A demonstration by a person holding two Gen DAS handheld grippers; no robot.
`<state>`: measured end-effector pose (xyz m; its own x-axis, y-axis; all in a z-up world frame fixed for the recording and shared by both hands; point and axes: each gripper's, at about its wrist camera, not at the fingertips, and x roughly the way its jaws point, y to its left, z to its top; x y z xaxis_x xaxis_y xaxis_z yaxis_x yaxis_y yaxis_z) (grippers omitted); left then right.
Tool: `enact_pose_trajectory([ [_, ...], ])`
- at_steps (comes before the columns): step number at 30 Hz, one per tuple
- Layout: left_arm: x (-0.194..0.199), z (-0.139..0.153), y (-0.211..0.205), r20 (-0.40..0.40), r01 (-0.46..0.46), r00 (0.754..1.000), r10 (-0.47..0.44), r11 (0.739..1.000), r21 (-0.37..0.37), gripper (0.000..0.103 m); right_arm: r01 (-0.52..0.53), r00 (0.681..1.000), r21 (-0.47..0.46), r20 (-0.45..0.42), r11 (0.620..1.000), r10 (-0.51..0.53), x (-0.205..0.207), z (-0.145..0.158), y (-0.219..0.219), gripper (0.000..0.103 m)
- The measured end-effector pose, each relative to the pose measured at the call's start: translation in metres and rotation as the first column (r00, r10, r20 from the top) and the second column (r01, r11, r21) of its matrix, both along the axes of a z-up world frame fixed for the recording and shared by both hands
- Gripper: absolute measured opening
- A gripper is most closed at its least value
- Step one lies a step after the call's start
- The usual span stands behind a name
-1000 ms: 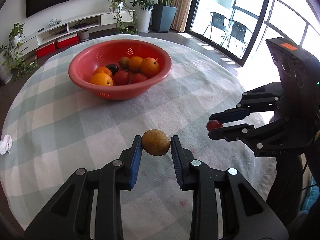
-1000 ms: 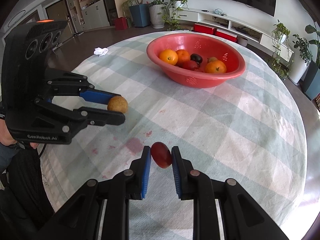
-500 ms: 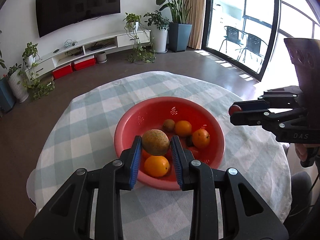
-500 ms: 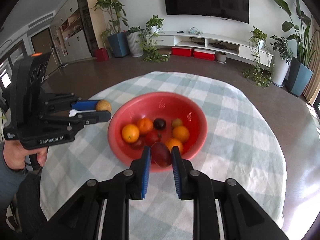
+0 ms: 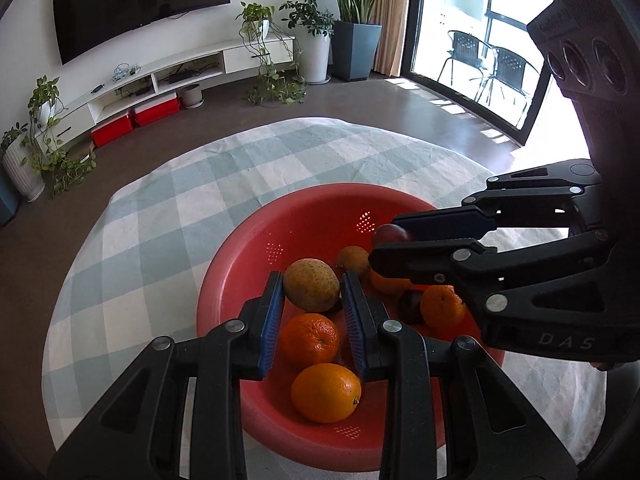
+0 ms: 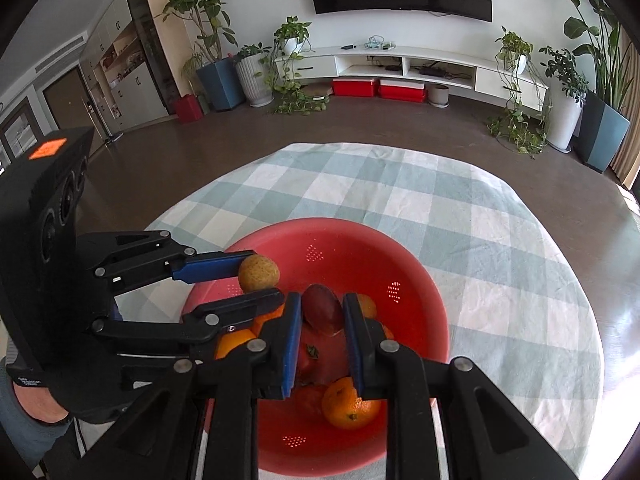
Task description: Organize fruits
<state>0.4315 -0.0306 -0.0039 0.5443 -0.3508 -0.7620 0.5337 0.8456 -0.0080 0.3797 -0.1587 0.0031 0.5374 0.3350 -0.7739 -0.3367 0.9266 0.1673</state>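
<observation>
A red colander bowl [image 5: 240, 256] [image 6: 416, 264] sits on the checked tablecloth and holds several oranges [image 5: 325, 392] [image 6: 350, 404] and dark fruits. My left gripper [image 5: 312, 286] is shut on a brown-yellow speckled fruit [image 5: 311, 285] and holds it over the bowl; this fruit also shows in the right wrist view [image 6: 258, 273]. My right gripper [image 6: 320, 314] is shut on a dark red fruit [image 6: 322, 314] over the bowl, beside the left gripper; that fruit peeks out in the left wrist view [image 5: 390, 233].
The round table [image 5: 160, 208] has a pale green and white checked cloth. Beyond it are brown floor, a white TV shelf [image 6: 400, 68], potted plants [image 5: 316, 28] and a glass balcony door [image 5: 480, 40].
Both grippers have moved forward and down over the bowl, each still holding its fruit. They now hang close together above the fruits in the bowl.
</observation>
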Motion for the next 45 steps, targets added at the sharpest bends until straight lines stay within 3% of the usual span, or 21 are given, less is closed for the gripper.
enact_pose_trajectory([
  [16, 0.011, -0.032, -0.006, -0.039, -0.017, 0.999, 0.019, 0.998, 0.062, 0.030, 0.004, 1.000, -0.086, -0.028, 0.996, -0.007, 0.009, -0.028, 0.003, 0.024],
  [18, 0.012, -0.033, -0.005, -0.037, -0.024, 0.999, 0.026, 0.997, 0.070, 0.035, 0.004, 0.999, -0.091, -0.031, 0.996, -0.007, 0.010, -0.030, 0.003, 0.024],
  [19, 0.013, -0.034, -0.005, -0.036, -0.027, 0.999, 0.030, 0.997, 0.070, 0.045, 0.005, 1.000, -0.097, -0.030, 0.995, -0.008, 0.010, -0.030, 0.003, 0.024],
  [20, 0.012, -0.034, -0.005, -0.035, -0.023, 0.999, 0.025, 0.998, 0.066, 0.048, 0.007, 1.000, -0.101, -0.030, 0.995, -0.010, 0.010, -0.031, 0.003, 0.024],
  [26, 0.008, -0.028, -0.006, -0.021, -0.018, 1.000, 0.019, 0.998, 0.068, 0.051, 0.010, 0.999, -0.091, -0.033, 0.996, -0.013, 0.011, -0.032, 0.001, 0.024],
  [30, 0.001, -0.021, -0.003, -0.001, -0.028, 1.000, 0.029, 0.998, 0.057, 0.061, 0.010, 0.999, -0.088, -0.032, 0.996, -0.013, 0.010, -0.030, 0.000, 0.024],
  [31, -0.002, -0.018, -0.002, 0.005, -0.030, 1.000, 0.029, 0.998, 0.057, 0.063, 0.012, 0.999, -0.087, -0.033, 0.996, -0.015, 0.010, -0.030, -0.001, 0.025],
  [32, -0.005, -0.016, -0.002, 0.014, -0.033, 0.999, 0.032, 0.998, 0.058, 0.065, 0.019, 0.999, -0.082, -0.030, 0.996, -0.022, 0.009, -0.029, -0.002, 0.035],
  [34, -0.012, -0.011, 0.002, 0.029, -0.038, 0.999, 0.036, 0.998, 0.049, 0.073, 0.033, 0.999, -0.082, -0.024, 0.996, -0.035, 0.008, -0.027, -0.004, 0.042],
  [36, -0.021, -0.004, 0.006, 0.053, -0.054, 0.997, 0.052, 0.998, 0.042, 0.077, 0.031, 0.999, -0.084, -0.023, 0.996, -0.033, 0.006, -0.026, -0.004, 0.043],
  [41, -0.051, 0.017, 0.018, 0.145, -0.107, 0.984, 0.102, 0.994, 0.024, 0.099, 0.036, 0.999, -0.084, 0.008, 0.996, -0.035, -0.007, -0.013, -0.004, 0.043],
  [43, -0.069, 0.031, 0.024, 0.192, -0.127, 0.973, 0.127, 0.992, -0.014, 0.103, 0.045, 0.999, -0.078, 0.032, 0.996, -0.043, -0.016, -0.005, -0.005, 0.043],
  [45, -0.089, 0.045, 0.030, 0.238, -0.148, 0.959, 0.156, 0.988, -0.051, 0.103, 0.058, 0.997, -0.067, 0.061, 0.996, -0.054, -0.029, 0.005, -0.006, 0.050],
])
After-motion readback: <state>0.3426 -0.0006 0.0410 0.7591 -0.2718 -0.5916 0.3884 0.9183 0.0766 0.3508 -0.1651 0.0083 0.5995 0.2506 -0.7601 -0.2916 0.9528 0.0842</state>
